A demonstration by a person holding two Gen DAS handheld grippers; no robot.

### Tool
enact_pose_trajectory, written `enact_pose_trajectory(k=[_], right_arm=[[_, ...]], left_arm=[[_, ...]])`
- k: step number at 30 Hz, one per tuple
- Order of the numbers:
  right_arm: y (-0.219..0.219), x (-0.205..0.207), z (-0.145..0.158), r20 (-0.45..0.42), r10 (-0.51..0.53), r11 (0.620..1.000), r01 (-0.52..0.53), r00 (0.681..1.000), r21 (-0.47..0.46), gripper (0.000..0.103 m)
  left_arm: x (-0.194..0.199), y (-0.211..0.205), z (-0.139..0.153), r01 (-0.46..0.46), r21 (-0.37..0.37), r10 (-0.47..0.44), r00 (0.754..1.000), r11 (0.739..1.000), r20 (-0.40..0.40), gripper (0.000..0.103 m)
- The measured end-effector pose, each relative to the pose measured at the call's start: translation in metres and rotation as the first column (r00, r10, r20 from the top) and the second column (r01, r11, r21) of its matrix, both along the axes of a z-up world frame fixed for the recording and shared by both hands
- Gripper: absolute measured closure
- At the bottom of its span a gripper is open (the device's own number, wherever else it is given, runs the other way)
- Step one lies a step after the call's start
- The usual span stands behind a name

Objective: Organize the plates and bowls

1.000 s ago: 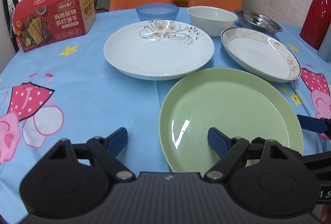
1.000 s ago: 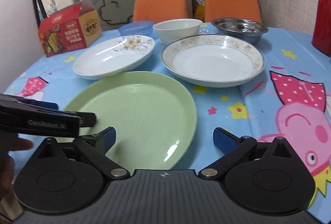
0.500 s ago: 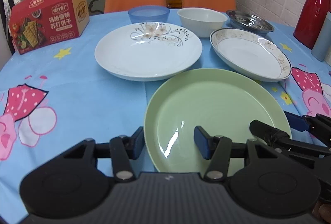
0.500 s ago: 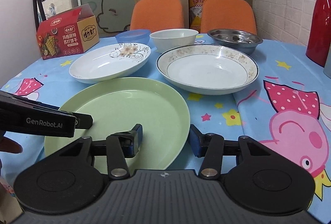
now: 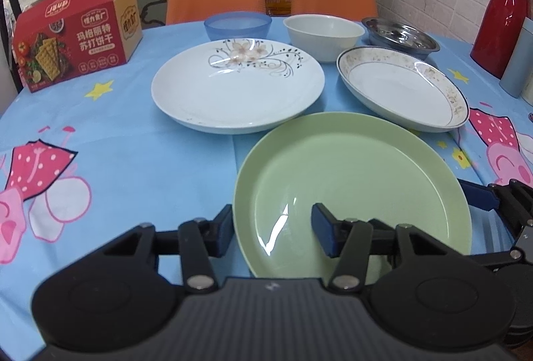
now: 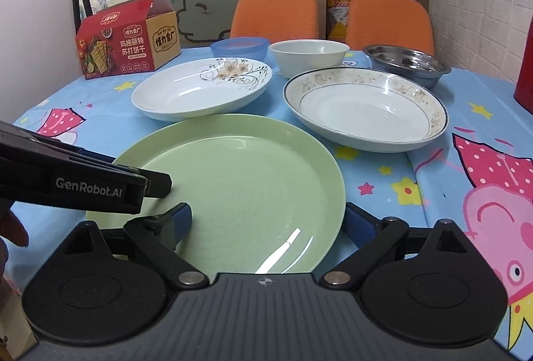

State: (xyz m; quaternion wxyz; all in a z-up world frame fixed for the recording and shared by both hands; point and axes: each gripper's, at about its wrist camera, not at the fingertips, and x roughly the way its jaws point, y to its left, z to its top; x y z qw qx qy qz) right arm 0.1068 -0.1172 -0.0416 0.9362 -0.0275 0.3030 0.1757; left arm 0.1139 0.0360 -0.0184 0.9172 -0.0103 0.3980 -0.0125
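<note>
I have 2 tools at the green plate on the desk: left tool closing, straddling its near-left rim without pressing; right tool, reopened wide, straddles its near-right rim.

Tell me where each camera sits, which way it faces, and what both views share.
Left wrist: on the left gripper, angled down across the table; its jaws, which have just been closing, straddle the green plate rim's left edge without visibly pinching it.
Right wrist: on the right gripper, open wide around the plate's near right rim; a fingertip shows.
Shared: green plate, floral plate, each other's gripper.
</note>
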Motion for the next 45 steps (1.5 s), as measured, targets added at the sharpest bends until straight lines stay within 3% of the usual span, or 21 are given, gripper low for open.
enact_pose_trajectory(k=[2, 4, 6, 10, 16, 21, 26, 28, 29, 30, 33, 39, 40, 41, 42, 45], right_arm=[[-0.004, 0.000, 0.003, 0.004, -0.034, 0.999, 0.034, 0.999, -0.003, 0.000], [-0.011, 0.001, 0.006, -0.003, -0.066, 0.998, 0.066, 0.998, 0.001, 0.026], [-0.017, 0.001, 0.009, -0.026, -0.062, 0.998, 0.063, 0.998, 0.031, 0.031], [-0.004, -0.010, 0.016, -0.002, -0.054, 0.998, 0.054, 0.999, 0.031, 0.031], [0.041, -0.018, 0.020, 0.039, 0.061, 0.998, -0.062, 0.997, 0.024, 0.031], [0.071, -0.012, 0.012, 0.001, 0.135, 0.990, -0.135, 0.991, 0.044, 0.031], [0.077, -0.013, 0.012, -0.008, 0.147, 0.989, -0.146, 0.989, 0.028, 0.029], [0.075, -0.012, 0.006, -0.023, 0.169, 0.985, -0.168, 0.985, 0.039, 0.018], [0.074, -0.012, 0.007, -0.026, 0.176, 0.984, -0.174, 0.984, 0.045, 0.018], [0.071, -0.011, 0.009, -0.037, 0.176, 0.983, -0.174, 0.984, 0.060, 0.018], [0.049, -0.008, 0.019, -0.031, 0.115, 0.982, -0.109, 0.993, 0.152, 0.000], [0.029, -0.002, 0.025, -0.042, 0.007, 0.987, 0.000, 0.999, 0.163, 0.000], [0.028, 0.000, 0.025, -0.052, -0.005, 0.987, 0.013, 0.999, 0.157, 0.000], [0.026, 0.001, 0.025, -0.060, -0.013, 0.988, 0.022, 0.998, 0.155, 0.000], [0.025, 0.002, 0.025, -0.067, -0.019, 0.987, 0.029, 0.998, 0.155, 0.000], [0.020, 0.003, 0.025, -0.072, -0.028, 0.986, 0.039, 0.997, 0.160, 0.000]], left_arm=[[0.001, 0.000, 0.001, -0.007, -0.006, 0.007, 1.000, 1.000, -0.004, 0.055], [0.001, -0.002, 0.004, -0.013, 0.006, 0.013, 1.000, 1.000, -0.013, 0.060], [-0.002, -0.003, 0.007, -0.007, 0.036, 0.007, 1.000, 0.999, 0.003, 0.067], [-0.013, 0.007, 0.014, -0.035, 0.041, 0.034, 0.999, 0.999, 0.020, 0.071], [-0.028, 0.051, 0.015, -0.138, 0.074, 0.137, 0.990, 0.988, 0.018, 0.072], [-0.033, 0.082, 0.005, -0.211, 0.102, 0.212, 0.977, 0.972, -0.001, 0.074], [-0.035, 0.091, 0.003, -0.189, 0.078, 0.188, 0.982, 0.979, 0.023, 0.076], [-0.034, 0.086, 0.001, -0.180, 0.098, 0.176, 0.983, 0.979, 0.045, 0.071], [-0.034, 0.085, 0.001, -0.173, 0.102, 0.169, 0.984, 0.980, 0.051, 0.065], [-0.035, 0.087, 0.001, -0.161, 0.090, 0.157, 0.986, 0.983, 0.048, 0.056], [-0.041, 0.096, 0.010, -0.173, 0.016, 0.171, 0.983, 0.985, 0.072, 0.054], [-0.040, 0.108, 0.030, -0.166, -0.143, 0.182, 0.977, 0.976, 0.109, 0.038], [-0.039, 0.110, 0.032, -0.160, -0.186, 0.181, 0.978, 0.969, 0.104, 0.033], [-0.037, 0.111, 0.034, -0.150, -0.217, 0.176, 0.979, 0.964, 0.105, 0.017], [-0.037, 0.111, 0.037, -0.138, -0.241, 0.171, 0.978, 0.961, 0.121, 0.014], [-0.034, 0.104, 0.047, -0.136, -0.200, 0.169, 0.972, 0.970, 0.162, 0.014]])
